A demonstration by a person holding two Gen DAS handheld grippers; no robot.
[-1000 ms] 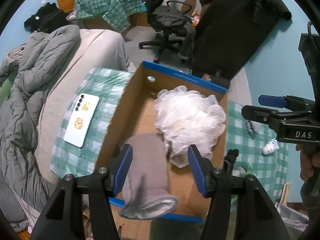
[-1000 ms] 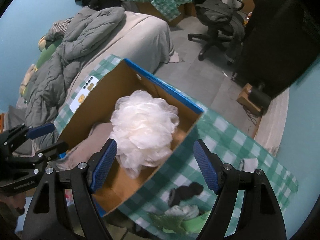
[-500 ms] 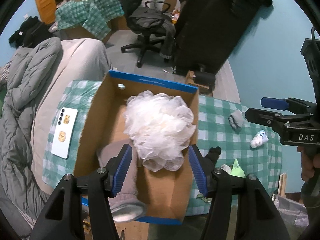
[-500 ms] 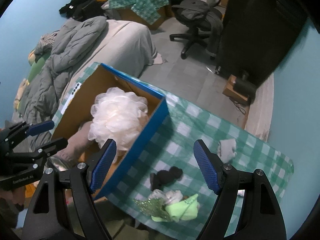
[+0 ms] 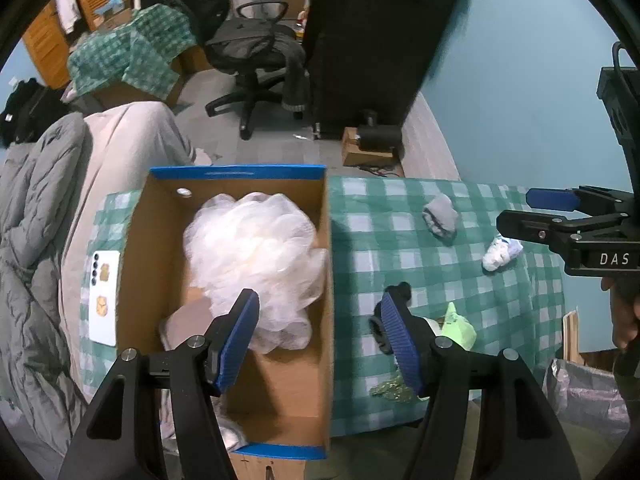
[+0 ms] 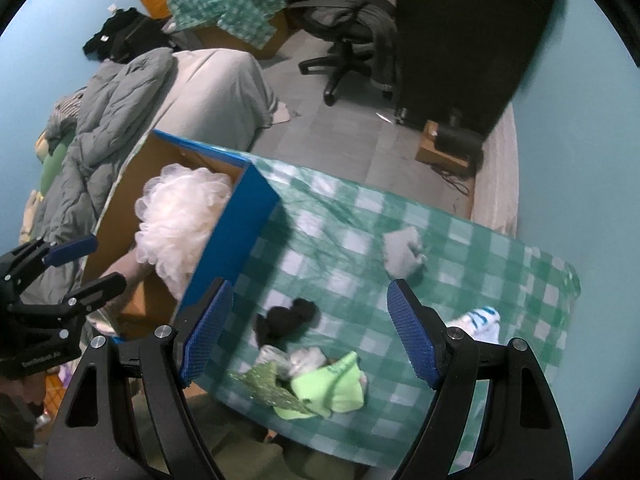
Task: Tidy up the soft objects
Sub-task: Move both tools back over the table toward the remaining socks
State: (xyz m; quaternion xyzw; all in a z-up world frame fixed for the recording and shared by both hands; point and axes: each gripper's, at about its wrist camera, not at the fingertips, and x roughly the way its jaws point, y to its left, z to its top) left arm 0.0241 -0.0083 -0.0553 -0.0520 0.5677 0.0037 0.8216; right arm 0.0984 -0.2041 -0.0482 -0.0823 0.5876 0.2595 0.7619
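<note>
Below the right claw (image 6: 308,332), spread wide and empty, a black sock (image 6: 286,318) and a green cloth (image 6: 332,384) are seen on the desk (image 6: 500,280); a descent centred on one item is advised. The left claw (image 5: 320,340), likewise released, hangs over the box (image 5: 280,384) holding the white pouf (image 5: 256,248). Only its view reveals the phone (image 5: 105,296).

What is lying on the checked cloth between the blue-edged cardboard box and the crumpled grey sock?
Nothing: in the left wrist view, only bare green-checked tablecloth lies between the blue-edged cardboard box and the crumpled grey sock.
</note>
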